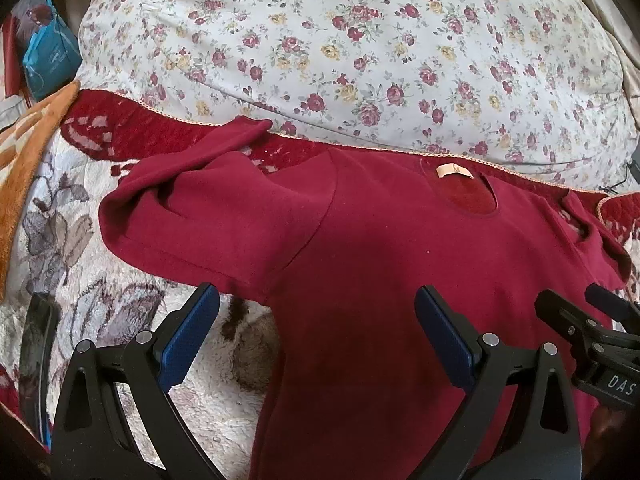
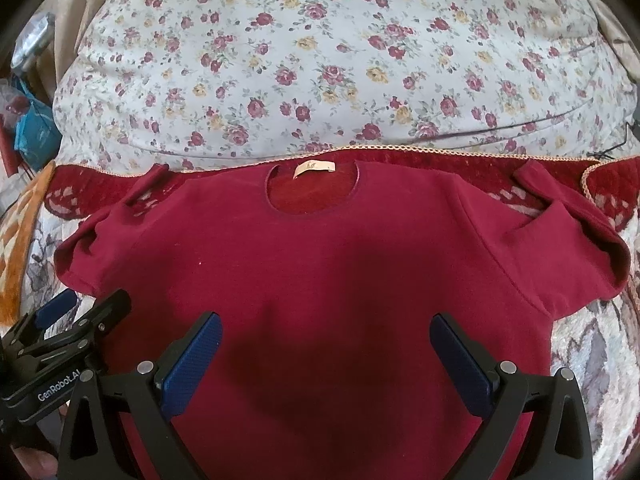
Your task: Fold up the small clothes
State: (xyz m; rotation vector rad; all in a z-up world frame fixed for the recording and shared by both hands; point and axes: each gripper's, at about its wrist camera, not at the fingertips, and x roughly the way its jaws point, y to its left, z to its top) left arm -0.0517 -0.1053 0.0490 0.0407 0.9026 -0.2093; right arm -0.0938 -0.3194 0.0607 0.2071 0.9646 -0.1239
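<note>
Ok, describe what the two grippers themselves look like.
Both match: the left gripper and right gripper have black frames with triangular cutouts, silver rivets and blue ribbed finger pads. White lettering shows on their sides: "GenRobot.AI" on the left, "DAS" on the right. No cables or sleeves show.

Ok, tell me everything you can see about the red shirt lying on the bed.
The red shirt is a small dark-red long-sleeved top of soft, fleecy-looking knit. It lies spread flat, front down, round neckline away from the cameras, with a pale label showing inside the collar. Both sleeves are bent back at the sides: the left sleeve and the right sleeve. It rests on a patterned blanket. Nothing grips it.
</note>
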